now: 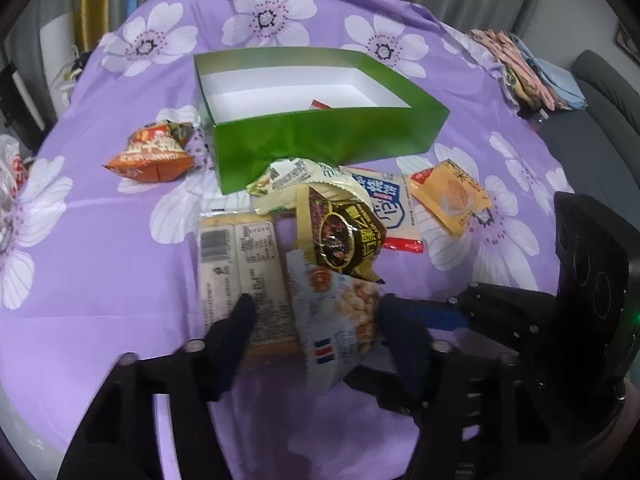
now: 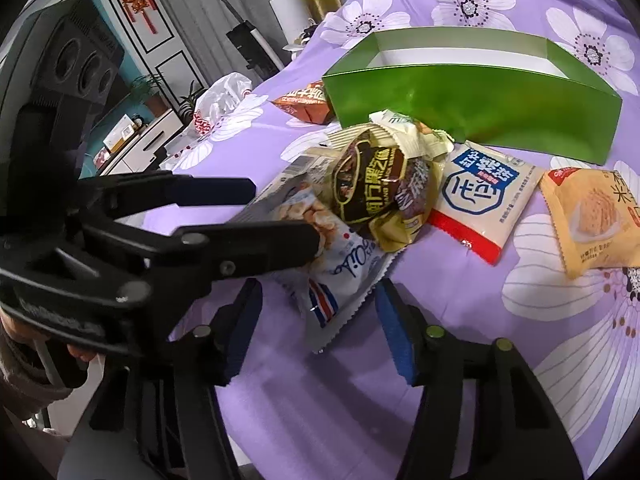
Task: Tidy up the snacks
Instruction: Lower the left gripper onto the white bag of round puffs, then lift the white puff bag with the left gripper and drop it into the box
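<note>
Gripping the peanut packet from its two sides, the left gripper presses it to lift it from the near pile. The right gripper stands narrow around its lower end, contact unclear. The green box waits farther away.

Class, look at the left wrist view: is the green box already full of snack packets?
No. The green box shows a mostly bare white floor with only a corner of one packet visible inside.
</note>
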`<state>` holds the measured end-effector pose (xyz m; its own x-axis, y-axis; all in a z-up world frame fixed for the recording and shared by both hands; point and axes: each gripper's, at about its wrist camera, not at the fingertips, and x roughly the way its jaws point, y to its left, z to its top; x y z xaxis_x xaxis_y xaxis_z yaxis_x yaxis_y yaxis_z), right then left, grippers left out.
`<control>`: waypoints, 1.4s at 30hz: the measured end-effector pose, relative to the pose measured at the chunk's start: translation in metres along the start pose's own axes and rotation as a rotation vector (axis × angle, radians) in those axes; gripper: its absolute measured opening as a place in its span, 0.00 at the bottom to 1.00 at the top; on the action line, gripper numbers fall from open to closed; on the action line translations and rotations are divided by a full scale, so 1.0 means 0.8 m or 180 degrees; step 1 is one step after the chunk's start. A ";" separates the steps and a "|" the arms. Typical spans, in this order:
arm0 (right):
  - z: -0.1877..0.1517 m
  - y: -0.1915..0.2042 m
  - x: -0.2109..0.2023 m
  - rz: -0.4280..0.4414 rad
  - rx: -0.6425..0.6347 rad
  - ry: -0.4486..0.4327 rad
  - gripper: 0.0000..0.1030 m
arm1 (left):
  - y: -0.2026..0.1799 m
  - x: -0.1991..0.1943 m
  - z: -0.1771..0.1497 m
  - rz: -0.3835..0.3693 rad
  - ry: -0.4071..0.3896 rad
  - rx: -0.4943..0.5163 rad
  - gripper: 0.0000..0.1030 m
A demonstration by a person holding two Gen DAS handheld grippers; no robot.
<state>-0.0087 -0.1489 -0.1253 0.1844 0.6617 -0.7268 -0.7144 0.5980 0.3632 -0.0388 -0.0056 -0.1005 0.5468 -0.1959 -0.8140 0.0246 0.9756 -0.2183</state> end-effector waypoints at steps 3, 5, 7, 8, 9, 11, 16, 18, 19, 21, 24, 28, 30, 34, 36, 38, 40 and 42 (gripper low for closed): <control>0.002 -0.004 0.001 -0.0008 0.0008 0.0007 0.43 | -0.003 0.000 0.000 -0.0016 -0.0005 0.0022 0.50; 0.002 -0.006 0.001 0.0007 0.0011 0.0017 0.38 | -0.005 0.000 -0.001 -0.0085 0.0004 0.0029 0.41; 0.001 -0.004 0.001 -0.0003 -0.0005 0.0010 0.36 | -0.008 0.001 -0.001 -0.0044 0.0000 0.0060 0.40; 0.001 -0.003 0.002 -0.0013 -0.0026 0.0008 0.33 | -0.008 0.002 -0.001 -0.0033 0.0004 0.0059 0.40; 0.001 -0.003 0.002 -0.0017 -0.0034 0.0003 0.32 | -0.008 0.002 -0.001 -0.0034 0.0003 0.0041 0.40; 0.000 -0.003 0.003 0.0011 -0.0016 -0.0009 0.30 | -0.007 0.002 -0.002 -0.0031 -0.0007 0.0031 0.39; -0.002 0.001 0.000 0.0087 0.0021 -0.0070 0.25 | -0.004 -0.003 -0.003 -0.0107 -0.0024 -0.0053 0.38; -0.003 0.005 -0.005 0.0101 0.0015 -0.0107 0.24 | -0.003 -0.009 -0.003 -0.0151 -0.0034 -0.0094 0.38; -0.003 0.008 -0.009 0.0102 0.0005 -0.0124 0.24 | -0.004 -0.013 -0.002 -0.0165 -0.0046 -0.0096 0.38; -0.002 0.011 -0.018 0.0130 0.0008 -0.0152 0.24 | -0.009 -0.025 -0.001 -0.0197 -0.0108 -0.0067 0.38; 0.002 0.014 -0.038 0.0121 -0.0019 -0.0247 0.24 | -0.017 -0.042 0.005 -0.0257 -0.0213 -0.0024 0.38; 0.015 0.014 -0.060 0.0069 -0.0041 -0.0404 0.24 | -0.026 -0.054 0.024 -0.0321 -0.0340 0.0029 0.38; 0.025 0.010 -0.069 0.0029 -0.0049 -0.0488 0.24 | -0.029 -0.057 0.036 -0.0355 -0.0386 0.0052 0.38; 0.052 -0.001 -0.081 -0.0077 -0.0094 -0.0647 0.24 | -0.035 -0.060 0.070 -0.0386 -0.0504 0.0116 0.38; 0.070 -0.008 -0.084 -0.0129 -0.0128 -0.0722 0.24 | -0.036 -0.060 0.090 -0.0387 -0.0564 0.0140 0.38; 0.089 -0.015 -0.086 -0.0180 -0.0184 -0.0777 0.24 | -0.033 -0.057 0.109 -0.0381 -0.0612 0.0154 0.38; 0.107 -0.027 -0.084 -0.0200 -0.0179 -0.0802 0.24 | -0.026 -0.049 0.129 -0.0408 -0.0619 0.0105 0.38; 0.123 -0.033 -0.079 -0.0267 -0.0221 -0.0814 0.24 | -0.019 -0.041 0.144 -0.0440 -0.0611 0.0053 0.38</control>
<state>0.0647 -0.1621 -0.0316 0.4028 0.7092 -0.5786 -0.7325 0.6289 0.2608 0.0394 -0.0026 -0.0084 0.6862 -0.3070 -0.6594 0.1232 0.9426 -0.3105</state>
